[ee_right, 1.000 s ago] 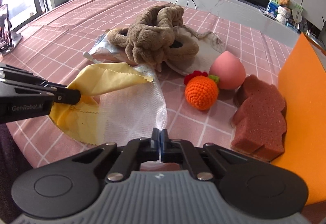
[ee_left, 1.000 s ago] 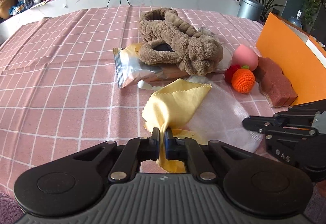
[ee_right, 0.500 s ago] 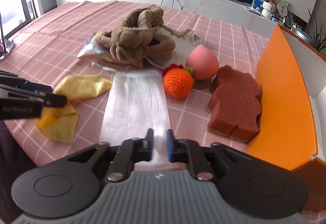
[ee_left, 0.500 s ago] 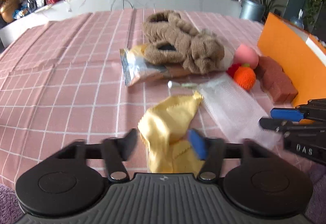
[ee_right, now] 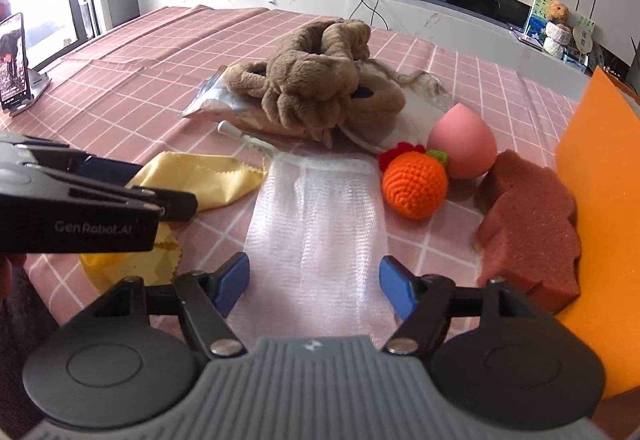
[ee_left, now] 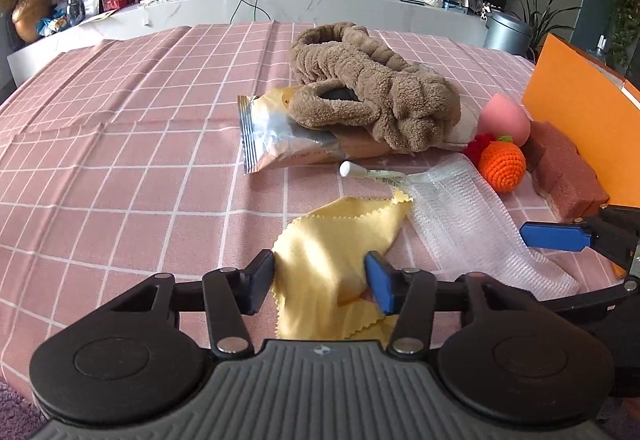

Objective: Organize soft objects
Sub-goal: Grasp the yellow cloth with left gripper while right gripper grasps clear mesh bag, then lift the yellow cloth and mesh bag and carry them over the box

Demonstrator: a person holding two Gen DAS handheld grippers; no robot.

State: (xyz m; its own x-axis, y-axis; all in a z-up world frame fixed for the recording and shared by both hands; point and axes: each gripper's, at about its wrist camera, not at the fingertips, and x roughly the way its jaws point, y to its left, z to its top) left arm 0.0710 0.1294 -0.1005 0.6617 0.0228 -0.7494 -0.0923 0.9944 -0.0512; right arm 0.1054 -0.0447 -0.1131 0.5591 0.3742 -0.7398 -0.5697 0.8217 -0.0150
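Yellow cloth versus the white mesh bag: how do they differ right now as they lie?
The yellow cloth is opaque and crumpled with zigzag edges; the white mesh bag is see-through and spread flat. The cloth sits between the left gripper, whose jaws are closing; the bag sits between the right gripper, whose jaws are opening. Neither is pinched; both rest on the pink checked tablecloth.

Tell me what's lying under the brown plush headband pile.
Under the brown plush headband a foil snack packet sticks out toward the left, and on the far side a pale mesh pouch shows. How far either reaches beneath it, or anything else there, is covered.
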